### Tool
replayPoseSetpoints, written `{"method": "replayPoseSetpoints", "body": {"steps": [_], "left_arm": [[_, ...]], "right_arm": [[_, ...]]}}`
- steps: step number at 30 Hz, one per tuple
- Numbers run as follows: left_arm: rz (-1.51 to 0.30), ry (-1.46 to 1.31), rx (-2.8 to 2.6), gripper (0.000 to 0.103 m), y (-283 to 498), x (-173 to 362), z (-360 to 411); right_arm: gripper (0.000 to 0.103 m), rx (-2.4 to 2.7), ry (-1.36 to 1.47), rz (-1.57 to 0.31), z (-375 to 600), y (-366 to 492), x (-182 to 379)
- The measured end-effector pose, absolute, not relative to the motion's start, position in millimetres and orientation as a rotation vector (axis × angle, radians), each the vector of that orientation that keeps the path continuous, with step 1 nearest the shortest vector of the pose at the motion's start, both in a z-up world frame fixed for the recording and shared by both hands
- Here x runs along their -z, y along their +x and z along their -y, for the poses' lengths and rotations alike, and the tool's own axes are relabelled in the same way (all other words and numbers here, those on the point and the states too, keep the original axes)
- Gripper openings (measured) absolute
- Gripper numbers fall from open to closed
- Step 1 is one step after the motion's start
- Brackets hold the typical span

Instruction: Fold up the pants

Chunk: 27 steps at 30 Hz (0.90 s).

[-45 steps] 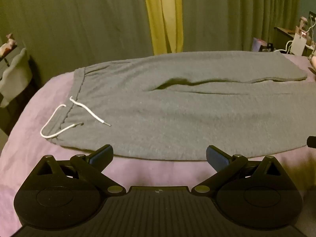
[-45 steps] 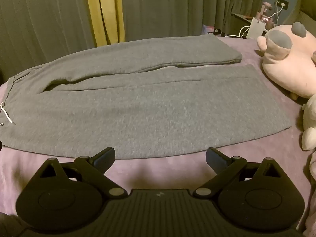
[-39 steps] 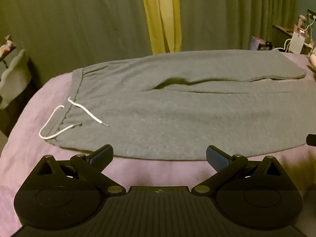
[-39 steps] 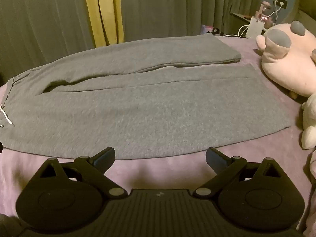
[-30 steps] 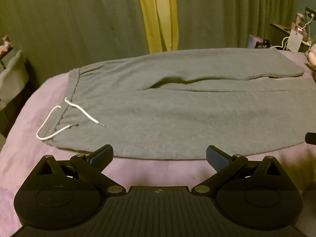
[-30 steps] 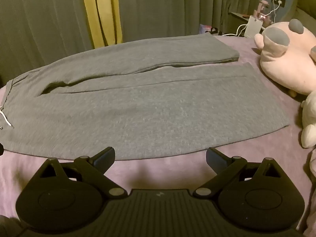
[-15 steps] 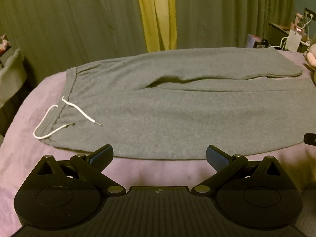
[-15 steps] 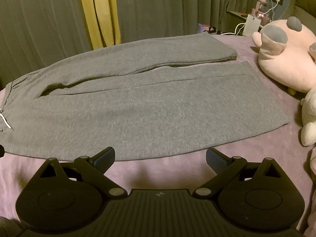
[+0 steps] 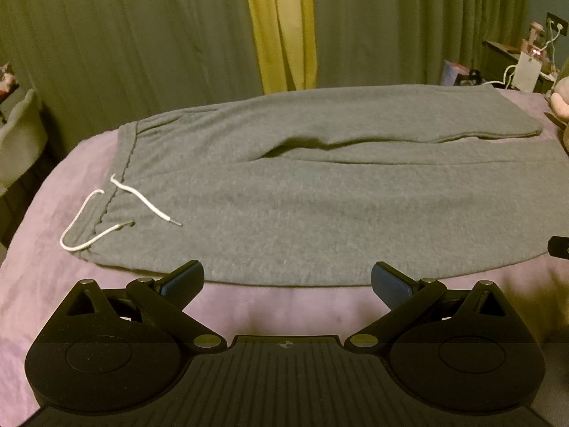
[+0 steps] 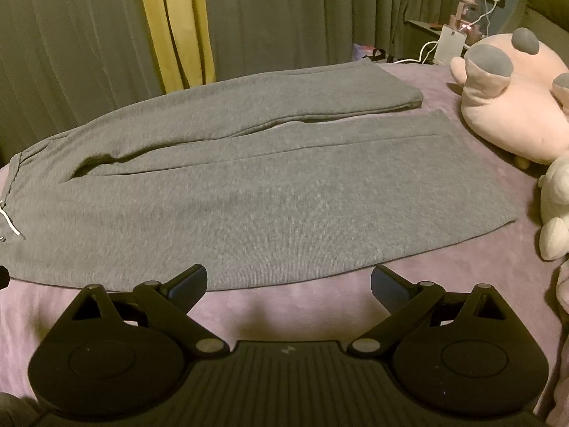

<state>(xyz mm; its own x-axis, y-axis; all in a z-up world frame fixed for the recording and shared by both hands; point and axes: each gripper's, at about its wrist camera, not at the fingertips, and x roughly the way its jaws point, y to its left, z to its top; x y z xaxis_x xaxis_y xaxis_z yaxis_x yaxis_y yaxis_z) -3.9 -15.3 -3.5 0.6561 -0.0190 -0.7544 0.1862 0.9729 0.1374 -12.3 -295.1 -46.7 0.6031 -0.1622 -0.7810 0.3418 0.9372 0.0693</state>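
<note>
Grey sweatpants (image 9: pixel 320 192) lie flat across a purple bed (image 9: pixel 46 284), waistband at the left with a white drawstring (image 9: pixel 106 213), two legs running right. In the right wrist view the pants (image 10: pixel 266 185) show both leg hems at the right. My left gripper (image 9: pixel 287 279) is open and empty, hovering just short of the near edge of the pants by the waist end. My right gripper (image 10: pixel 288 281) is open and empty, just short of the near edge of the near leg.
A large pink plush toy (image 10: pixel 515 106) and a white plush (image 10: pixel 556 210) sit at the right of the bed. Green and yellow curtains (image 9: pixel 281 25) hang behind. A nightstand with chargers and cables (image 10: pixel 455 39) stands at the far right.
Both grippers have drifted slightly; the pants sit a little lower and closer in both views. Both stay open. The pants have not moved.
</note>
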Motion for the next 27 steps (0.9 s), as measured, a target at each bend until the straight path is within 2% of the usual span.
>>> {"method": "replayPoseSetpoints", "body": {"steps": [27], "left_arm": [[-0.854,0.212,0.12,0.103,-1.1,-1.4,19.4]], "right_arm": [[0.099,0.302,0.255,-0.876,301.2,-15.2,50.5]]}}
